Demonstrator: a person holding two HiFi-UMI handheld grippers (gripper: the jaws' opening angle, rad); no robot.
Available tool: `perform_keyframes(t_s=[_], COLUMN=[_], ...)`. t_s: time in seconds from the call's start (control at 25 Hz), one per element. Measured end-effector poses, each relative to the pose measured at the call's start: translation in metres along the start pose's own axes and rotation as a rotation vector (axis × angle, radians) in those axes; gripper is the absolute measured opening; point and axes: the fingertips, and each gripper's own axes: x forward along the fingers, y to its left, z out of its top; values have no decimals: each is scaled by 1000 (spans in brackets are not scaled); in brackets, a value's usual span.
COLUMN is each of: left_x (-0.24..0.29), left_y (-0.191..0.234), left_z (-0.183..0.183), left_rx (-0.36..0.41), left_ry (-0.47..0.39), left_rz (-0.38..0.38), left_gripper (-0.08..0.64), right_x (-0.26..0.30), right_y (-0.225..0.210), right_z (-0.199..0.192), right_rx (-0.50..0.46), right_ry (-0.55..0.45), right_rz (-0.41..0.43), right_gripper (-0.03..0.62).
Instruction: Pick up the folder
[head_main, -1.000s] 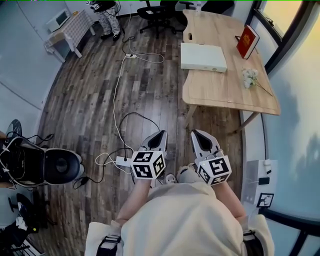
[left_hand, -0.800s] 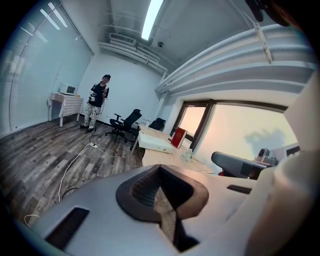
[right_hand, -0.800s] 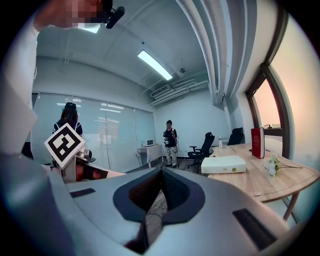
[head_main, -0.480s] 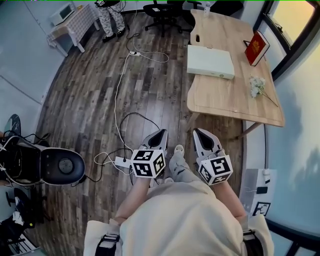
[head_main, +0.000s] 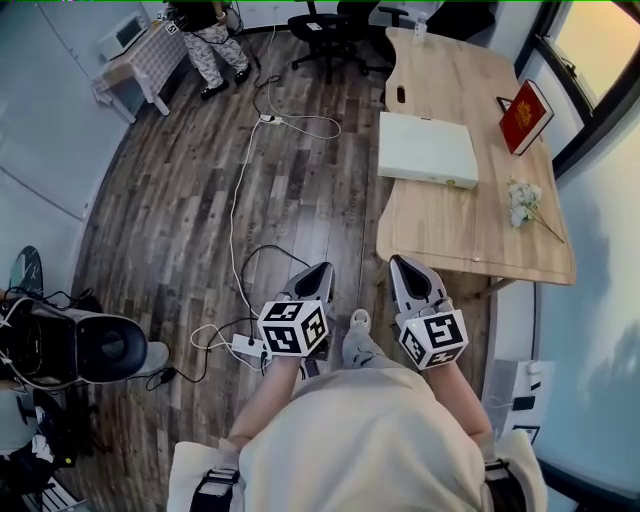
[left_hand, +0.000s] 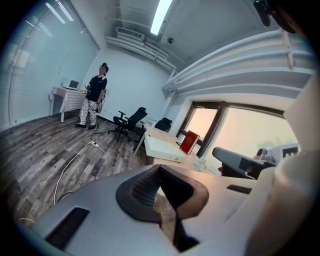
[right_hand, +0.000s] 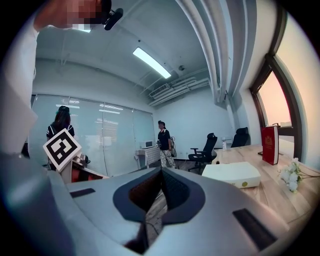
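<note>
The folder (head_main: 428, 148) is a thick white flat case lying on the wooden desk (head_main: 470, 235), well ahead of both grippers. It also shows in the left gripper view, folder (left_hand: 161, 147), and in the right gripper view, folder (right_hand: 232, 175). My left gripper (head_main: 322, 270) is held over the floor, left of the desk's near corner, jaws shut and empty. My right gripper (head_main: 400, 263) hovers beside it at the desk's near edge, jaws also closed with nothing in them. Both point towards the desk.
A red book (head_main: 527, 115) stands at the desk's far right and white flowers (head_main: 522, 200) lie near the folder. White cables and a power strip (head_main: 247, 345) trail across the wooden floor. Office chairs (head_main: 325, 25) and a standing person (head_main: 210, 30) are at the back.
The desk with the folder has drawn closer and slid down the head view as the person walks forward. Both grippers travel along, still shut and side by side.
</note>
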Motion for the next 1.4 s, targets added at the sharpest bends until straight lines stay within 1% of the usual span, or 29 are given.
perform_keyframes(t_s=[0.2,0.44,0.6,0.72,0.84,1.0,1.4], left_x=[37,78,104,121,136,156,189], left_y=[7,7,9,16,21,22,10], left_z=[27,56,71,79,86,89,92], left_rx=[-12,-28,-47,-70,-98,-113,-103], left_ry=[0,-7,-16,-22,-23,-10,32], left_rz=[4,-8,-15,-6,1,7,-33], left_gripper=[20,20,20,20,20,20,20], right_x=[31,64,86,103,116,125,129], right_y=[-28,-67,-88,-101,-112,-128,-157], right_z=[12,28,35,39,44,48,45], right_rx=[-5,5,2,-3,-7,-2,20], right_ry=[10,-1,-9,-18,-22,-25,-9], right_rz=[7,12,28,44,52,44,6], right_gripper=[18,18,18,18,18,18,18])
